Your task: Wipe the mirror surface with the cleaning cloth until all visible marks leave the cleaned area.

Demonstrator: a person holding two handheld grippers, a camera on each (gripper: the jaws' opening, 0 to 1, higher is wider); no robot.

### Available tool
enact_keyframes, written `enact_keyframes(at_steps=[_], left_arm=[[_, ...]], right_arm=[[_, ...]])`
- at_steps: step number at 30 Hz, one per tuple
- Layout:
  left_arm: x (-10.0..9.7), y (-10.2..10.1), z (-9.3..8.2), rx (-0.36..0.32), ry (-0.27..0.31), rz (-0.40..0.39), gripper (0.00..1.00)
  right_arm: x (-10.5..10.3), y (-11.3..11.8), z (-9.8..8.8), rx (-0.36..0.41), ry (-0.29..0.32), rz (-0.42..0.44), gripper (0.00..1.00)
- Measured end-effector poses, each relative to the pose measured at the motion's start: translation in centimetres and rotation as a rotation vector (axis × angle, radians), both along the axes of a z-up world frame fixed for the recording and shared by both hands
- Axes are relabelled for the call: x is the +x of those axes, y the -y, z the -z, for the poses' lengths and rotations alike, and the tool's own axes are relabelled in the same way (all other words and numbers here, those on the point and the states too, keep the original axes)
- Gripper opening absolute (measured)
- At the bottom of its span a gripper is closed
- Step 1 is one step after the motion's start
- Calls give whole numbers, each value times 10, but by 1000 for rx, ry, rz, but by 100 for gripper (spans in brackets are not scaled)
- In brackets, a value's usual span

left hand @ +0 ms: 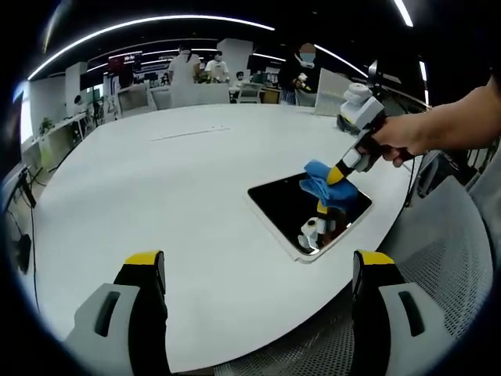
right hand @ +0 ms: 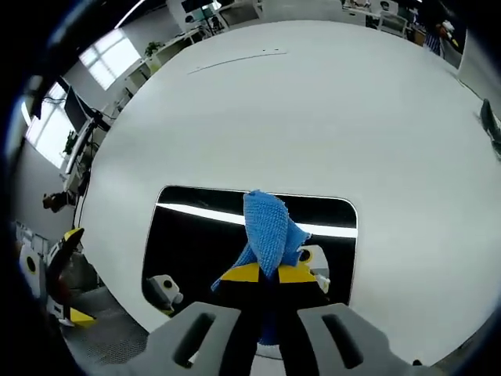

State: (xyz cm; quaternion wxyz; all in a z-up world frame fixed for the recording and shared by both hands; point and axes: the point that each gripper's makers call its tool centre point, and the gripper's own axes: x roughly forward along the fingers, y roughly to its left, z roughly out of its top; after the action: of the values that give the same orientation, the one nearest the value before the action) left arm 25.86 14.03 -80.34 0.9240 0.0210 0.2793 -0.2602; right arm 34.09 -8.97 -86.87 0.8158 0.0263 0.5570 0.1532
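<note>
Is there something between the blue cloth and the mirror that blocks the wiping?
Nothing visible. The right claw is shut on the cloth, which hangs directly over the mirror. The white table around it is bare.

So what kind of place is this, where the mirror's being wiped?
Probably an open-plan office or lab. A big white table holds the mirror, long strip ceiling lights run overhead, and people stand among desks in the background. The right gripper holds a blue cloth.
</note>
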Motion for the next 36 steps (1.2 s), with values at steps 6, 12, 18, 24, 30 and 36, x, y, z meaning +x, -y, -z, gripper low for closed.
enact_keyframes(at_steps=[6,12,18,24,30,36], left_arm=[[0,0,0,2,4,4,99],[0,-2,-1,-3,8,-4,99],[-1,-1,-1,-3,11,3,99],[0,-1,-2,-5,17,-1,99],[-1,-2,-3,-7,18,-2,99],[-2,-1,-2,-5,14,4,99]], right_arm=[[-16,0,0,12,-4,15,0],[-28,1,3,10,4,13,0],[-40,3,1,30,1,30,0],[-50,3,0,47,-11,38,0],[-64,2,-1,52,-18,24,0],[-75,4,-1,65,-25,20,0]])
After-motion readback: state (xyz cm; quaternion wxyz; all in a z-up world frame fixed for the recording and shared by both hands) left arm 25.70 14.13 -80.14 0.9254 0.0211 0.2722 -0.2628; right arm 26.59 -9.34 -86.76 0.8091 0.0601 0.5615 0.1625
